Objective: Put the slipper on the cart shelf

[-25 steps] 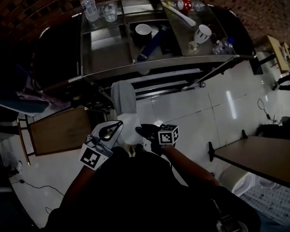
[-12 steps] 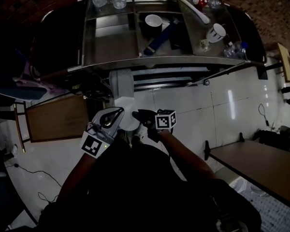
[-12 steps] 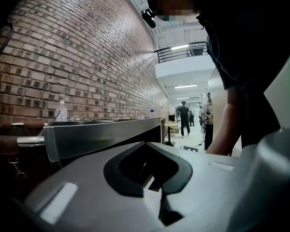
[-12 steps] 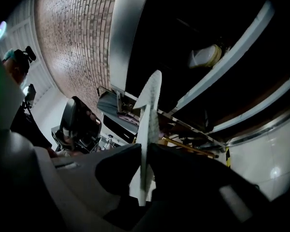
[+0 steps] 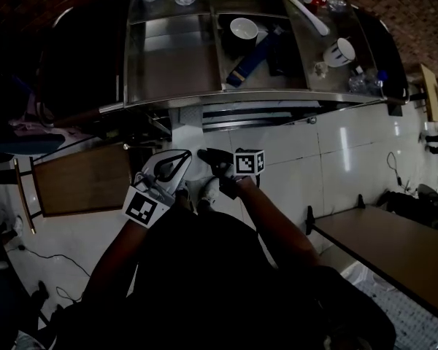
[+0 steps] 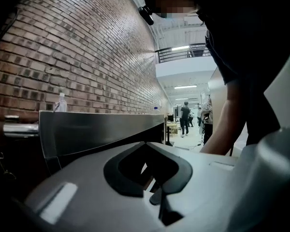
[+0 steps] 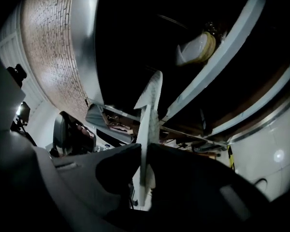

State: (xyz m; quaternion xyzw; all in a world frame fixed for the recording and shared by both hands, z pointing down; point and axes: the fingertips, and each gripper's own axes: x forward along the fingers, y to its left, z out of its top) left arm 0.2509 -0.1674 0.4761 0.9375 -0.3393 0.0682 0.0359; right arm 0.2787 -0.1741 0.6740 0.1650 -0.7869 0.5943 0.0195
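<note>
**Near side of the cart: slipper pinched, not shelved yet**

Looking down at the steel cart (image 5: 241, 95) on the far side, with the white slipper (image 5: 196, 175) on the near side, low over the tiled floor (image 5: 292, 159) and well short of any shelf. Got it in the right gripper (image 5: 208, 157), jaws squeezed nearly together on the thin edge of the sole, rest of the slipper poking out past the tips toward the cart. Got the left gripper (image 5: 181, 159) just to the left of that, closed tip to tip with nothing inside, basically along for the ride.

Pretty sure about the step: carry phase, grab done, placement not started.

Worth noting about the top shelf: right half cluttered with a bowl (image 5: 243, 29), a mug (image 5: 341, 51) and a blue thing (image 5: 252, 58), left half bare steel. Also seeing what looks like a lower shelf (image 5: 255, 114) peeking out under the rim, closer to slipper height. No telling which one to aim for.

Next move, best guess: reach forward toward the far side, lift over the rim if going for the top, aim for a bare patch, turn the sole flat, set it down, then open the right jaws. Probably smart to go slow near that rim and avoid clipping it with the dangling end.
</note>
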